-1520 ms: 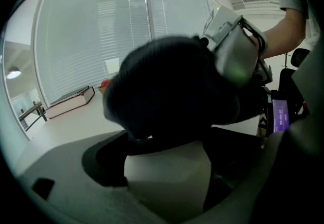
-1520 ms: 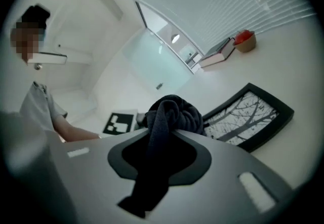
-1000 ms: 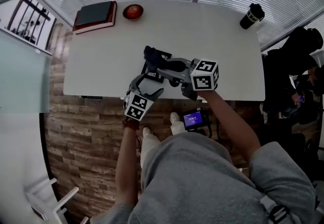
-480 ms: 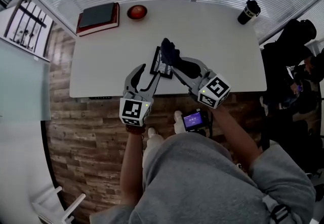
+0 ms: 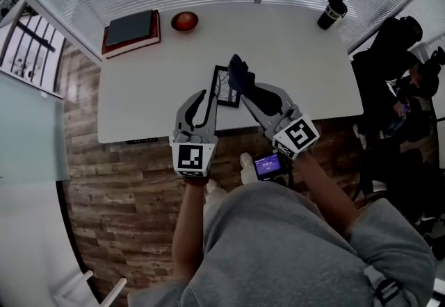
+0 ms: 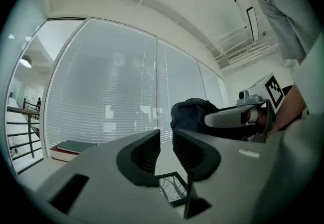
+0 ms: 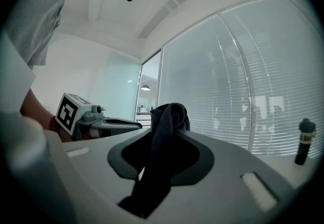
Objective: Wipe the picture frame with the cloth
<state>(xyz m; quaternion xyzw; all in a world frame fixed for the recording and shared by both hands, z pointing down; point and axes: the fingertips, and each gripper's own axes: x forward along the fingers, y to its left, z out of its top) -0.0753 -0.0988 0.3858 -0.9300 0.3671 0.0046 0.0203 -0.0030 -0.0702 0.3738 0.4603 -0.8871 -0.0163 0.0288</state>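
Observation:
A small black picture frame (image 5: pixel 225 87) is on the white table (image 5: pixel 299 69), between my two grippers. My left gripper (image 5: pixel 206 101) hovers just left of it. Its jaws are closing to a narrow gap, with nothing between them. In the left gripper view (image 6: pixel 166 147) the frame (image 6: pixel 173 191) shows below the jaws. My right gripper (image 5: pixel 245 87) is shut on a dark cloth (image 5: pixel 238 71), which bunches over the frame's right edge. In the right gripper view (image 7: pixel 161 154) the cloth (image 7: pixel 169 116) hangs down between the jaws.
A dark book on a red one (image 5: pixel 130 28) and a red bowl (image 5: pixel 184 21) lie at the table's far left. A dark cup (image 5: pixel 332 12) stands at the far right. Window blinds run behind the table. A person in dark clothes (image 5: pixel 396 69) is at the right.
My left gripper has risen from the table's front edge to beside the frame, and its jaws have narrowed. My right gripper has rolled and drawn back, still holding the cloth.

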